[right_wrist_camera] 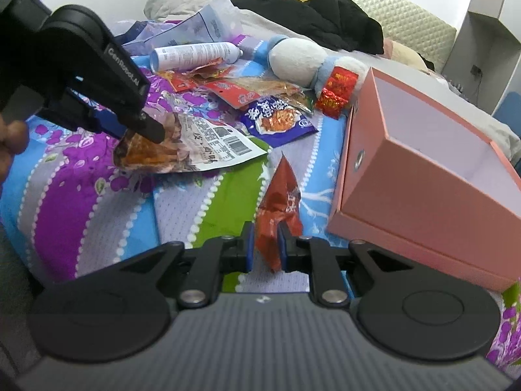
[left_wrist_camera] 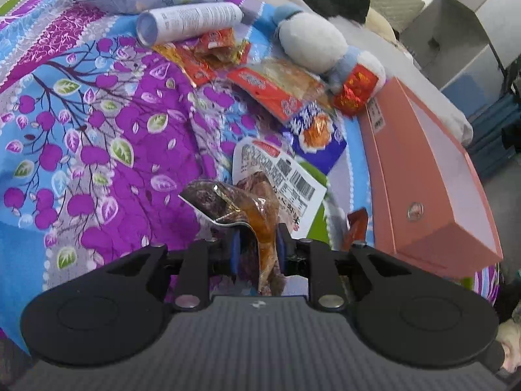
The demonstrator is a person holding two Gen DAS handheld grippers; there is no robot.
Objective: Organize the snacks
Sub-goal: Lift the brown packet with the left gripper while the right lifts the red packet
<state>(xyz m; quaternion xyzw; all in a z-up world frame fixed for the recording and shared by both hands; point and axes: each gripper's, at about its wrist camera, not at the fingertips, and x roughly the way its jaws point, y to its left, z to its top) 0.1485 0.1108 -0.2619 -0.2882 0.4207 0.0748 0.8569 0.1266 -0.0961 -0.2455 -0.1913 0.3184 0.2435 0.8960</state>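
My left gripper (left_wrist_camera: 259, 244) is shut on a clear packet of brown snack (left_wrist_camera: 257, 208), held just above the flowered bedspread; it also shows in the right wrist view (right_wrist_camera: 143, 130) on that packet (right_wrist_camera: 153, 154). My right gripper (right_wrist_camera: 265, 249) is shut on a small red snack packet (right_wrist_camera: 278, 203), whose tip shows in the left wrist view (left_wrist_camera: 356, 228). An open pink box (right_wrist_camera: 420, 176) lies to the right, also in the left wrist view (left_wrist_camera: 423, 176). A blue-purple packet (right_wrist_camera: 276, 119) and red packets (right_wrist_camera: 234, 93) lie behind.
A white spray can (right_wrist_camera: 195, 53), a blue-white plush toy (right_wrist_camera: 302, 58), a red foil packet (right_wrist_camera: 337, 93) and a torn grey bag (right_wrist_camera: 208, 26) lie on the bed. Dark clothes (right_wrist_camera: 325, 19) are piled by the padded headboard.
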